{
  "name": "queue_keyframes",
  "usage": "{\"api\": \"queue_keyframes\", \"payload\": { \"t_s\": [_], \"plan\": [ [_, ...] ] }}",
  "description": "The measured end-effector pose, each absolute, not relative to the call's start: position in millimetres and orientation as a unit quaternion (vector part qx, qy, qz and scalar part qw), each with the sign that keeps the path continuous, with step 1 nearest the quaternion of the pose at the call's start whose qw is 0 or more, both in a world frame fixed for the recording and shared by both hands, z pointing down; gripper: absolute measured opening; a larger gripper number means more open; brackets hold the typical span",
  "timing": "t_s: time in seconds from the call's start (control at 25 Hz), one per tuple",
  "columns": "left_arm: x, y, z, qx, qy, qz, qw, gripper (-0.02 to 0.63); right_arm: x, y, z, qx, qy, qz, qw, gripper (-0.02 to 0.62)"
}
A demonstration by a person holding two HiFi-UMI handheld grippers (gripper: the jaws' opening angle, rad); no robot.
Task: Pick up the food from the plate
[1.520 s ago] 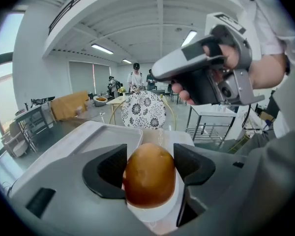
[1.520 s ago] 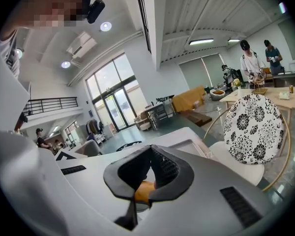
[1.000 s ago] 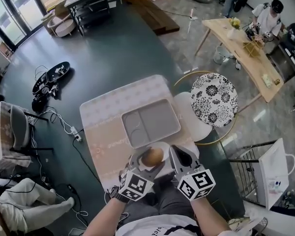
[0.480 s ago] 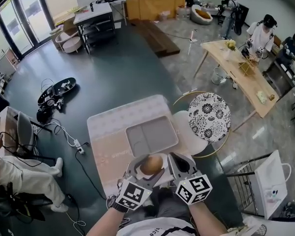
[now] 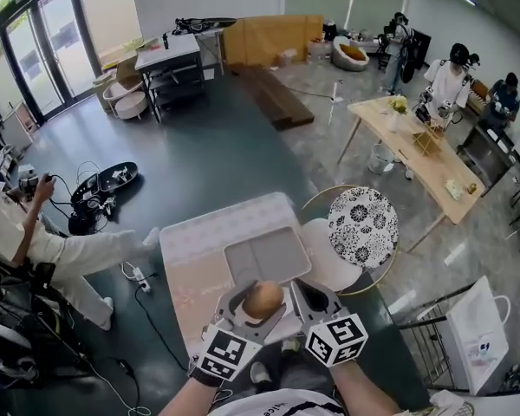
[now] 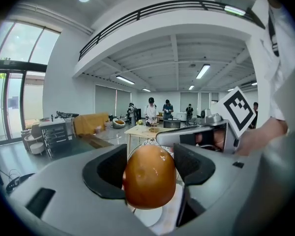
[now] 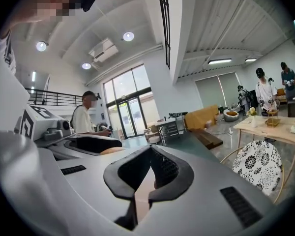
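A brown egg-shaped food (image 5: pixel 263 300) is held between the jaws of my left gripper (image 5: pixel 262 298), lifted over the table's near edge. Seen from the left gripper view, the food (image 6: pixel 150 177) fills the gap between the two dark pads, and a bit of white plate (image 6: pixel 148 219) shows under it. Just to the right my right gripper (image 5: pixel 306 295) hovers beside the food, apart from it. In the right gripper view its jaws (image 7: pixel 140 191) are shut with nothing in them.
A grey two-part tray (image 5: pixel 267 256) lies on the pale pink table (image 5: pixel 195 254) beyond the grippers. A white stool (image 5: pixel 329 258) and a floral chair (image 5: pixel 362 228) stand at the right. A seated person (image 5: pixel 43 241) and floor cables (image 5: pixel 139 276) are at the left.
The left gripper has kept hold of the food while both grippers rose with the view. A seated person has come into view at the left.
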State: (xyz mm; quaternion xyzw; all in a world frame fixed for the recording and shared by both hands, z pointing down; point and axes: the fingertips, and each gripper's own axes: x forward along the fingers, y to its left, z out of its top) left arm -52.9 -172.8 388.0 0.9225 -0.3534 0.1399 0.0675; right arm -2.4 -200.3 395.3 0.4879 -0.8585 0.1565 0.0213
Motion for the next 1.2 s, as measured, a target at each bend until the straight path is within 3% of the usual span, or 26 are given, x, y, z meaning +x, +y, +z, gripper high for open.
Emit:
{"api": "queue_keyframes", "payload": {
  "t_s": [1.2],
  "plan": [
    [-59,-162,354,0.929,-0.350,0.108,0.046,0.299,-10,-192,366,0.492,-0.862,0.114,0.037,0.012]
  ]
}}
